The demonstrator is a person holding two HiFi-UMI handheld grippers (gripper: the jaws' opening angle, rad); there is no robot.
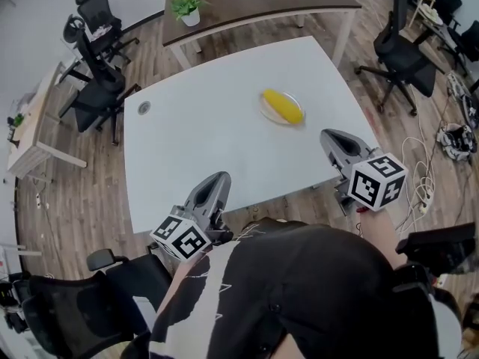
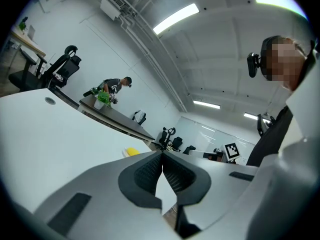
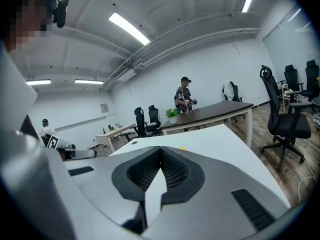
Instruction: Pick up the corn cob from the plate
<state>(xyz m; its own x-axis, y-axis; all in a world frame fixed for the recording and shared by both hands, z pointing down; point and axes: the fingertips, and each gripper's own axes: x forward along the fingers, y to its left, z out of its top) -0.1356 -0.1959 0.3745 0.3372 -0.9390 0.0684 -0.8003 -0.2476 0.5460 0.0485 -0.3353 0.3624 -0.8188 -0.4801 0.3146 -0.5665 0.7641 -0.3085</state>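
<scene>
A yellow corn cob [image 1: 283,105] lies on a small pale plate [image 1: 268,113] right of the middle of the white table [image 1: 202,140]. My left gripper [image 1: 218,179] sits at the table's near edge, shut with nothing in it, well short of the plate. My right gripper [image 1: 332,135] hovers over the table's near right corner, also shut and empty, a short way from the plate. In the left gripper view the corn [image 2: 131,151] shows as a small yellow spot just above the closed jaws [image 2: 161,154]. The right gripper view has only a yellow sliver of corn [image 3: 183,148] past its closed jaws [image 3: 160,147].
A dark-topped desk [image 1: 262,2] with a potted plant [image 1: 187,7] stands behind the white table. Black office chairs [image 1: 101,58] crowd the left side, another chair [image 1: 404,54] stands at the right. Cables and a power strip [image 1: 423,189] lie on the wooden floor at right. A person [image 3: 184,98] stands by the far desk.
</scene>
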